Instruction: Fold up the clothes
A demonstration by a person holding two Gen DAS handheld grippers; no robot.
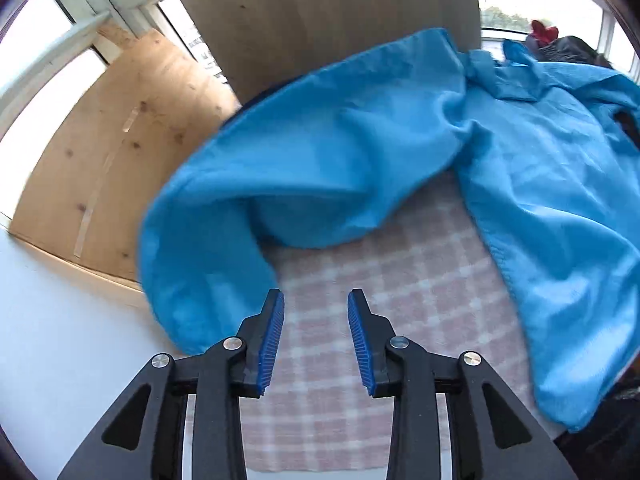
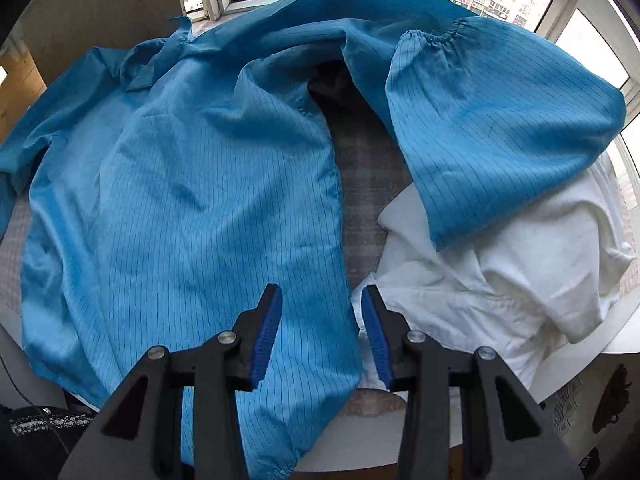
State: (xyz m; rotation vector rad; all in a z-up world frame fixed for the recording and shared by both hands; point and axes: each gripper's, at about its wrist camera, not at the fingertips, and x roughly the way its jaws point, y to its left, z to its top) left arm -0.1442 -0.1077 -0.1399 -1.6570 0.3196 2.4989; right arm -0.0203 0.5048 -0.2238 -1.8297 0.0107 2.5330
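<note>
I see blue coat [image 2: 180, 184], thin dark pinstripes; white garment [image 2: 520, 280]; pink-white plaid cloth [image 1: 400, 300]; gripper pads [image 1: 272, 340] blue, arms black.

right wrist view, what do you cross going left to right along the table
blue coat body → strip of bare checked cloth → blue sleeve with the gathered cuff and the white garment below it
</note>
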